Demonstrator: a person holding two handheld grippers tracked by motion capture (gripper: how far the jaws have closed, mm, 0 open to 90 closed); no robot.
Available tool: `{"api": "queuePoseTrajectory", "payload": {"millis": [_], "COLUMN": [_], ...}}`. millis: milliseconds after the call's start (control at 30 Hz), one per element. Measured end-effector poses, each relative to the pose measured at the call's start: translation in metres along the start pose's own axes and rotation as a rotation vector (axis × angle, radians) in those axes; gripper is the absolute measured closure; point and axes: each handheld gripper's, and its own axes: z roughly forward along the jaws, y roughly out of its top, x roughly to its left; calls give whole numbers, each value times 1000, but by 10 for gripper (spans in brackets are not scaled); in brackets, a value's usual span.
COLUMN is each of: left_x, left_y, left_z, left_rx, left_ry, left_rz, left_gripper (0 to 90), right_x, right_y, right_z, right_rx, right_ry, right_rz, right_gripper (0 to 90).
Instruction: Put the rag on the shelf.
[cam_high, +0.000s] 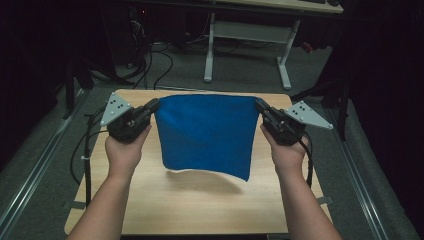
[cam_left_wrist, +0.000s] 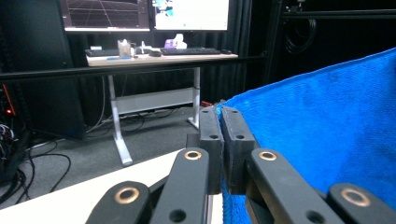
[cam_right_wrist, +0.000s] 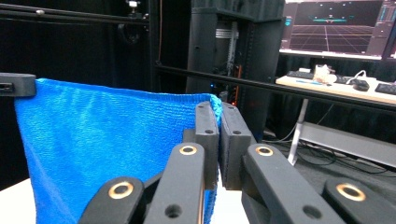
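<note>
high view, nearest the camera: two forearms come up over the wooden table (cam_high: 150, 210), which serves as the landmark. just above its middle hangs the blue cloth (cam_high: 207, 132), lifted clear of the tabletop with its lower edge free and a shadow under it. the left gripper (cam_high: 154, 105) pinches the cloth's upper left corner and the right gripper (cam_high: 260, 106) pinches the upper right corner, so the top edge runs nearly straight between them. in the left gripper view the two black jaws stand pressed together with the cloth's corner (cam_left_wrist: 223, 108) caught between them; the right gripper view shows the same, jaws clamped tight on the corner (cam_right_wrist: 215, 105). beyond the table's far edge stands a white-legged desk (cam_high: 247, 45) on a grey floor.

to do this lift well, it seems best to keep both hands level and evenly apart, so the top edge stays taut without tugging a corner loose, and to let the cloth hang flat before laying or folding it.
</note>
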Motion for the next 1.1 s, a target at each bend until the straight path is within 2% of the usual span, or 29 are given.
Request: {"api": "queuePoseTrajectory", "payload": {"millis": [267, 367, 600, 633, 767, 867, 900, 933, 967, 1067, 1100], "left_x": [8, 11, 16, 19, 21, 25, 28, 28, 31, 35, 37], "left_y": [3, 3, 6, 9, 12, 15, 16, 16, 18, 19, 18], "left_z": [14, 23, 36, 43, 52, 65, 75, 75, 83, 92, 100], "left_rx": [10, 12, 17, 24, 25, 39, 54, 54, 61, 62, 64], "left_ry": [29, 35, 47, 53, 65, 80, 89, 89, 96, 100, 113], "left_rz": [18, 11, 15, 27, 48, 66, 81, 81, 91, 84, 86], "left_gripper": [882, 883, 883, 883, 883, 883, 883, 883, 883, 883, 882], "right_x": [-11, -15, -19, -23, -29, -37, -40, -40, -46, -51, -58], "right_y": [0, -1, 0, 1, 3, 7, 8, 8, 11, 13, 13], "right_z": [15, 20, 30, 34, 41, 52, 55, 55, 61, 68, 76], "right_rx": [5, 2, 11, 19, 24, 27, 29, 29, 29, 35, 56], "right_ry": [-17, -27, -47, -53, -60, -72, -78, -78, -86, -93, -97], "right_rz": [36, 57, 31, 33, 23, 15, 11, 11, 11, 8, 4], "right_gripper": [885, 885, 885, 885, 885, 885, 885, 885, 885, 885, 885]}}
